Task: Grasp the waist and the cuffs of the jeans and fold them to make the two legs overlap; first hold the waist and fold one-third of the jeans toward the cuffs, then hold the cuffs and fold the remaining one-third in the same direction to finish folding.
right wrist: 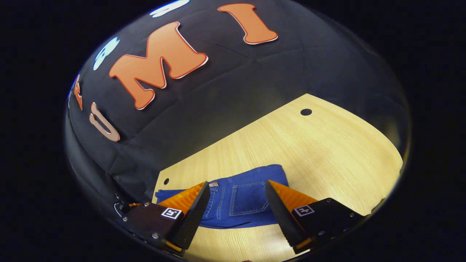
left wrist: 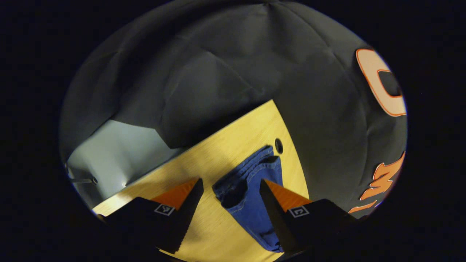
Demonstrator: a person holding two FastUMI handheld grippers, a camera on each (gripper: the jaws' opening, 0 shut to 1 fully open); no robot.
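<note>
Blue jeans (left wrist: 251, 196) lie flat on the wooden table (left wrist: 204, 163), legs laid one over the other. In the left gripper view the cuff end lies between and beyond my left gripper (left wrist: 231, 191), which is open and above the cloth. In the right gripper view the waist part of the jeans (right wrist: 236, 202) with a back pocket lies below my right gripper (right wrist: 237, 193), also open and holding nothing. The cuffs stretch off to the left behind its left finger (right wrist: 189, 207).
The light wood table (right wrist: 309, 153) has small round holes (right wrist: 305, 111) near its corners, one (left wrist: 279, 145) just past the cuffs. Black cloth walls close in behind the table. A grey floor patch (left wrist: 116, 156) shows beyond the table's left edge.
</note>
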